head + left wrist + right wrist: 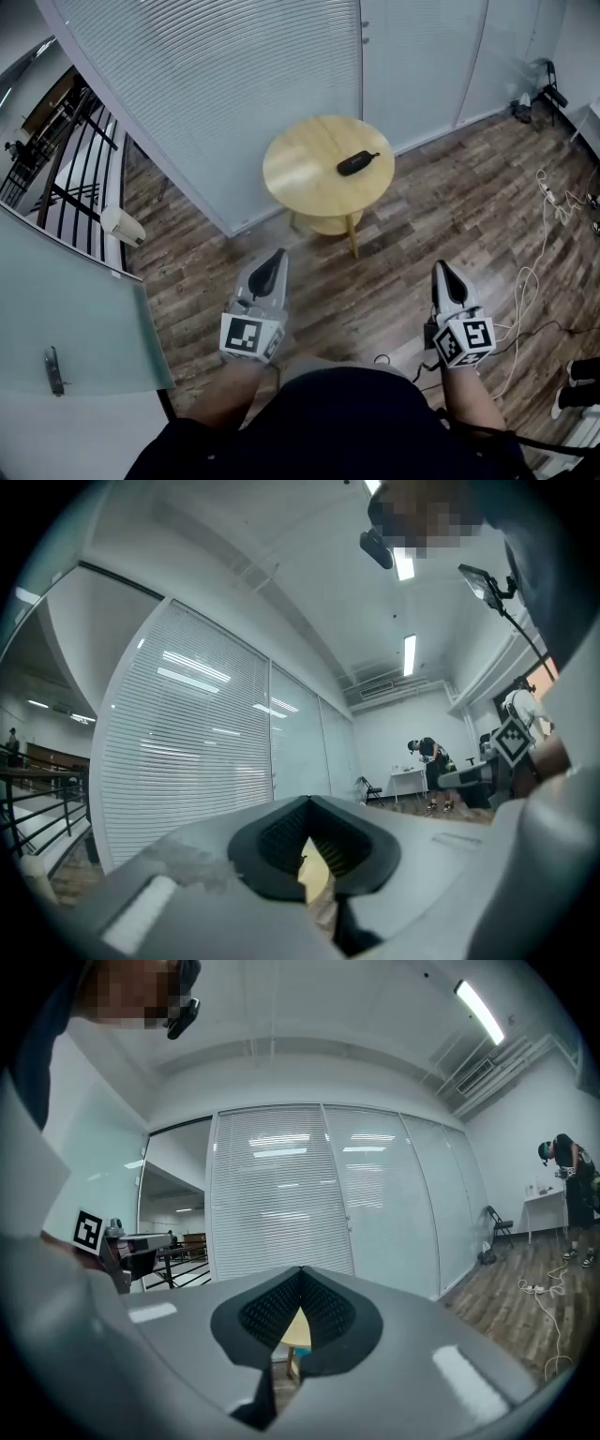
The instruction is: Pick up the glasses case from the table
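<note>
Floorboards (412, 234) lie between you and the job. You stand well back from the round wooden table (300, 178), which sits in front of the wall of blinds (216, 94), and no part of the pickup is done yet. By my reading everything is left: the approach, opening a pair of jaws, closing on the case, and the lift.

Your left gripper (270, 265) and your right gripper (446, 276) are held low and level in front of your body, one to each side. Both point toward the table and are well apart from it. On each, the two jaws meet at the tips with nothing between them. Through the small gap behind the tips, each gripper view shows only a sliver of pale tabletop far ahead.

The glasses case (356, 162) lies on the tabletop, toward the right side as you see it. It is fully on the wood and nothing else is on the table. It looks like a small, dark, elongated shell with rounded ends, lying flat and at a slant. A thin tab seems to stick out at its far right end. It is too small here to tell whether it is hard or soft.
</note>
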